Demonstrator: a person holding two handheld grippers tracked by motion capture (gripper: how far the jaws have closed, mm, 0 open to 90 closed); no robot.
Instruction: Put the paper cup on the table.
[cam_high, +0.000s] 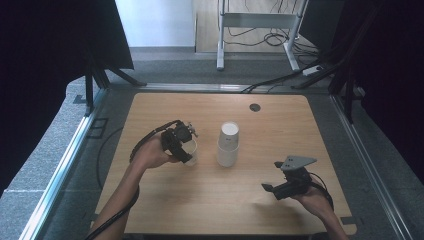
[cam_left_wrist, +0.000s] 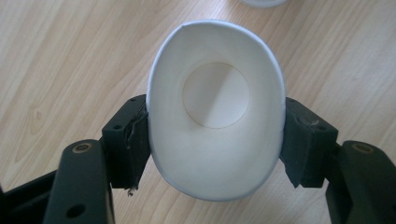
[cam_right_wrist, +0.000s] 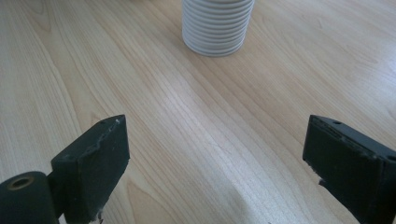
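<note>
In the high view, the left gripper (cam_high: 186, 148) sits over the left-centre of the wooden table (cam_high: 165, 107), its jaws clamped on a single white paper cup (cam_high: 191, 150). Just to the right, apart from that cup, stands a stack of white paper cups (cam_high: 228, 145), upside down with the flat base uppermost. The right gripper (cam_high: 272, 189) hangs low over the table near the right front, well apart from the stack, with the grey three-cornered plate on top.

In the left gripper view, the single paper cup (cam_left_wrist: 215, 109) is seen from above, mouth toward the camera and round bottom visible inside. Both black jaws press its sides, and the rim is squeezed into an oval. Wood grain lies beneath it.

In the right gripper view, the two jaws stand wide apart with bare table (cam_right_wrist: 201, 140) between them. The stack of cups (cam_right_wrist: 217, 29) rises ahead at the top, its many nested rims showing as ridges.
</note>
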